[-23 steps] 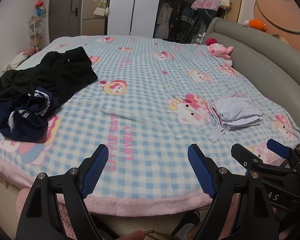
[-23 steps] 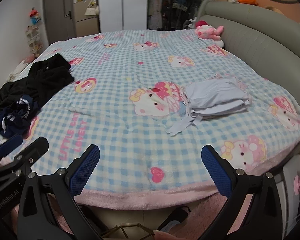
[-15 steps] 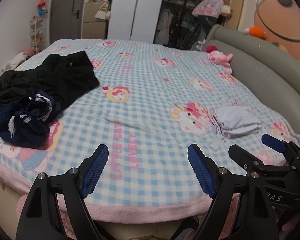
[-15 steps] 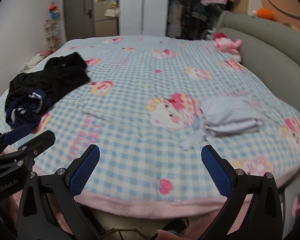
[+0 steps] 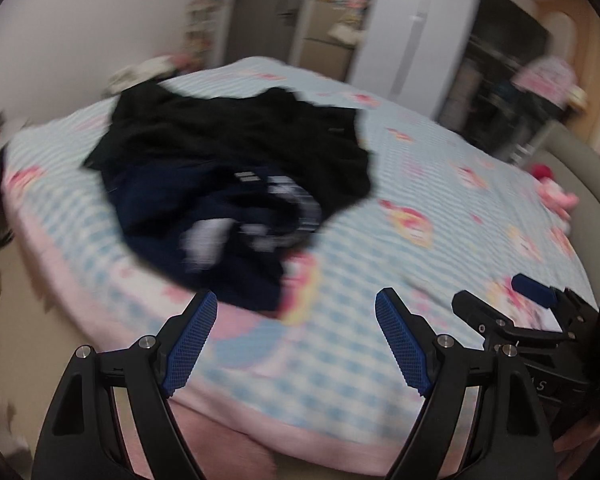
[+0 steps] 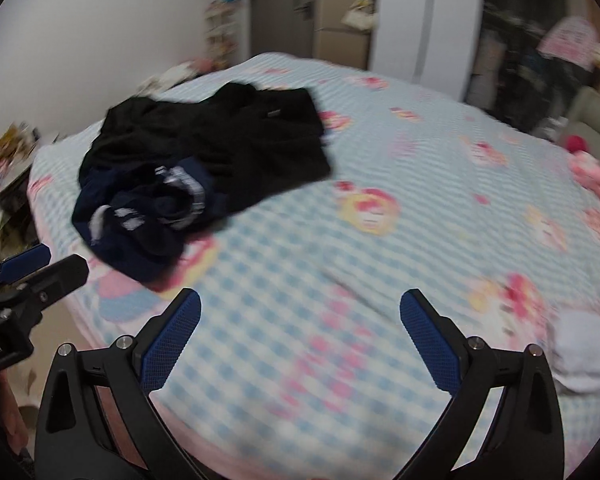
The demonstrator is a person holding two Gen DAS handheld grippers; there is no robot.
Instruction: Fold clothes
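- Left hand-held gripper (image 5: 296, 344) gapes wide, empty, above the bed (image 5: 440, 208) edge.
- Right hand-held gripper (image 6: 300, 340) likewise wide, empty.
- Dark clothes pile (image 6: 196, 176) lies at ten o'clock.

Soft indoor light, heavy motion blur throughout, fisheye bending and dark vignetted corners.

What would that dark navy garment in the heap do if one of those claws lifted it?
The navy garment lies crumpled in soft folds, so it would probably sag and hang limp. It is tangled against the black garment, so that might drag along. It looks like light fabric, unlikely to roll or break.
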